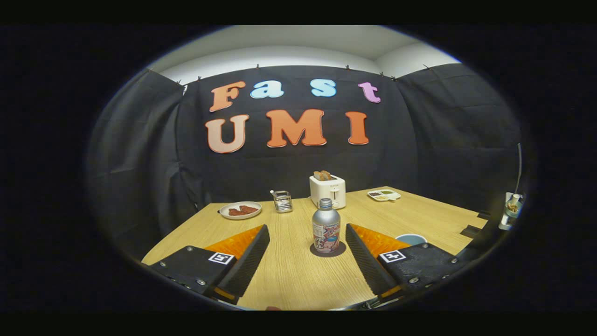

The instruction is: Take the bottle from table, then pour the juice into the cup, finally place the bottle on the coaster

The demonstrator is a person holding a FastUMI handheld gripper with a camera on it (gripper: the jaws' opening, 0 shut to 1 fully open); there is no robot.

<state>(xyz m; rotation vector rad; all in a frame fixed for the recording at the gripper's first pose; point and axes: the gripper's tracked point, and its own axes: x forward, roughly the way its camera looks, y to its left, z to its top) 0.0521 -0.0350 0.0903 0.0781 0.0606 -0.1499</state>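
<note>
A silver bottle (325, 227) with a colourful label and no cap stands upright on a dark round coaster (328, 250) in the middle of the wooden table (289, 275). My gripper (308, 233) is open, its two black fingers (249, 254) spread wide. The bottle stands just ahead of the fingertips, in line with the gap, and touches neither finger. A blue-rimmed cup (411, 239) sits on the table just behind the right finger, partly hidden by it.
At the back of the table stand a white toaster (328, 190) with toast in it, a small metal rack (282, 201), a plate of brown food (240, 210) to the left and a divided tray (383, 194) to the right.
</note>
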